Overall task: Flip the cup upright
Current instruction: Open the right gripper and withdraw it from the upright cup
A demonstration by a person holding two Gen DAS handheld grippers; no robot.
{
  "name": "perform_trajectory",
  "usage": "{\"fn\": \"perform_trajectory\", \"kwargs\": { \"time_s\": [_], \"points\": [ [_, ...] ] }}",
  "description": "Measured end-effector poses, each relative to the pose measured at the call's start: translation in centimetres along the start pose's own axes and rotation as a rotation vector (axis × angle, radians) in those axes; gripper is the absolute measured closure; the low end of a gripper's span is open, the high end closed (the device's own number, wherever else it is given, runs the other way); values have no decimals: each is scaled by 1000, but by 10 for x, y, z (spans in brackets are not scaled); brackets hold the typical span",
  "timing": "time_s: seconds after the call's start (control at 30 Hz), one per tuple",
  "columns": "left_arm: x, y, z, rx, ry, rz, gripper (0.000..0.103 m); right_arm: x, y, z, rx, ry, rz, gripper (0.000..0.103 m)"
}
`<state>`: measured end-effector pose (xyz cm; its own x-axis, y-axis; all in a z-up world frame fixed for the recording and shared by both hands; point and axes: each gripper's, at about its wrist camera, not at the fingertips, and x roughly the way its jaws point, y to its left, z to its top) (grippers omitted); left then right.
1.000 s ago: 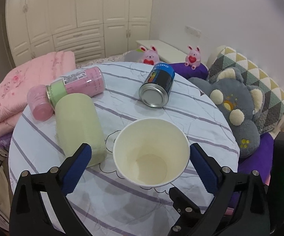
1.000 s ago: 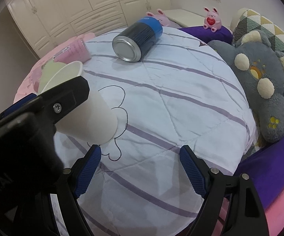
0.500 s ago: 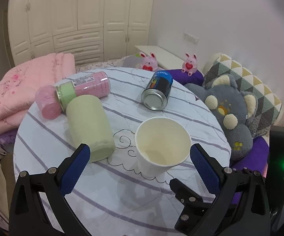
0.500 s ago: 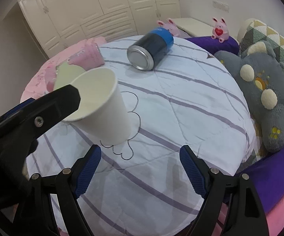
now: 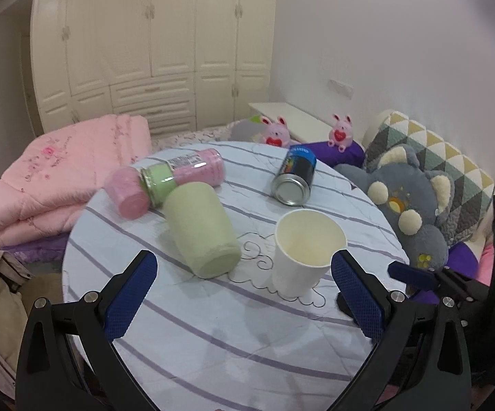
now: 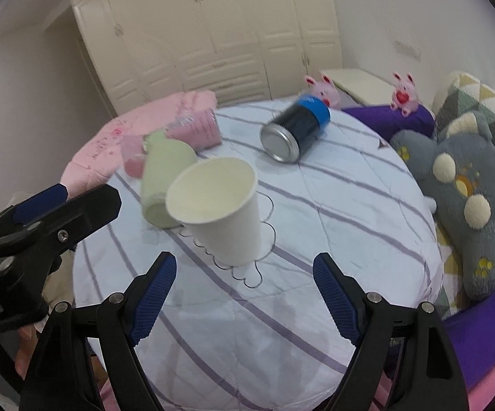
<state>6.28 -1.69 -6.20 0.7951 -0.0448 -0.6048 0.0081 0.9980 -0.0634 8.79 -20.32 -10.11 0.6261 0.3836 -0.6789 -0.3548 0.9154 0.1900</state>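
A white paper cup [image 5: 304,251] stands upright, mouth up, on the round striped table [image 5: 213,335]; it also shows in the right wrist view [image 6: 221,210]. My left gripper [image 5: 244,299] is open and empty, drawn back, with the cup just beyond its right finger. My right gripper [image 6: 244,296] is open and empty, a little short of the cup. The left gripper's black frame [image 6: 41,222] shows at the left of the right wrist view.
A pale green cup [image 5: 201,231] lies on its side left of the white cup. A pink bottle [image 5: 175,179] and a blue can [image 5: 295,179] lie farther back. A grey plush [image 5: 408,205] and pillows sit right; a pink quilt [image 5: 59,178] sits left.
Both grippers have pulled back and up from the table. The white cup, seen close between the left fingers a second ago, now stands free and farther off.
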Motion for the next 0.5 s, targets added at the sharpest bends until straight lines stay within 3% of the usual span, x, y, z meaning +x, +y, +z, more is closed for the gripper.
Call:
{"fn": "perform_trajectory", "kwargs": {
  "time_s": [0.27,0.37,0.5],
  "points": [
    [-17,6,-5,6,-42,12,0,-31,7,-1,-70,-163,-1,20],
    [-24,6,-6,9,-61,7,0,-45,10,-4,-108,-259,-73,20],
    [-28,6,-6,19,-74,34,0,-51,13,-3,-137,-319,-151,20]
  ]
}}
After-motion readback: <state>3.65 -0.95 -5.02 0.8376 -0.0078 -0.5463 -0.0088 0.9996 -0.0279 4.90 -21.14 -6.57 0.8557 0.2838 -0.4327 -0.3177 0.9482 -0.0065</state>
